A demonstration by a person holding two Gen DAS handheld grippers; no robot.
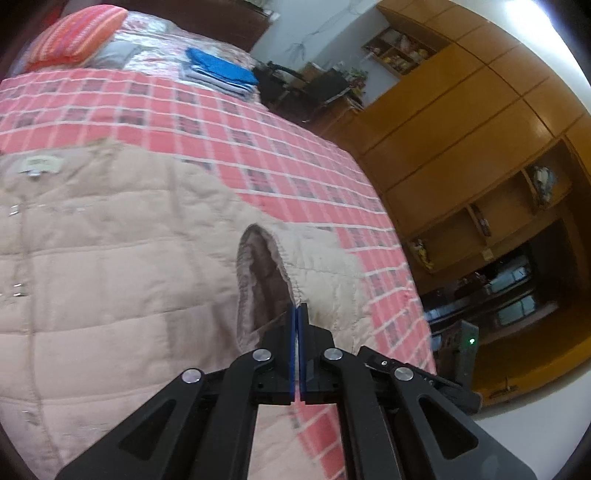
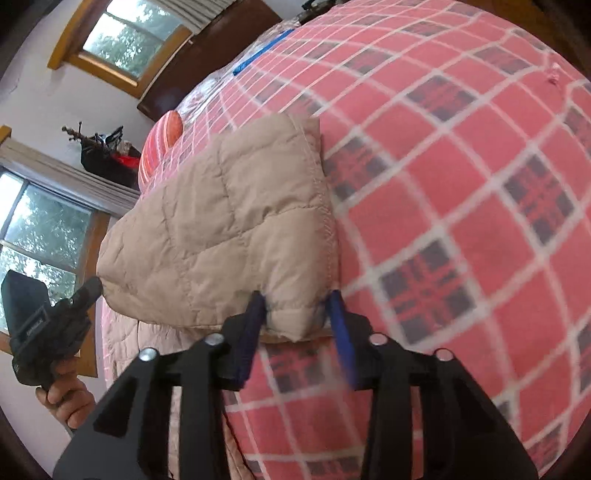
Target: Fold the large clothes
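While the big bed [image 1: 280,155] is taking up most of the room, a soft red and pink checked blanket [image 2: 461,192] is lying flat all over it. Brown wooden cupboards [image 1: 461,122] with shiny doors are standing by the bed, and windows [image 2: 40,236] with wood frames are letting in light. A puffy tan coat [image 1: 110,251] with stitched squares is lying spread on the blanket, its fuzzy sleeve opening [image 1: 258,280] gaping like a round mouth. A striped orange pillow [image 1: 77,33] and a small pile of folded blue clothes [image 1: 221,70] are sitting far up the bed. The left gripper [image 1: 297,308] is pinching the sleeve edge, its blue pads pressed together. The right gripper [image 2: 298,308] is partly open, its pads hugging a thick corner of the coat.
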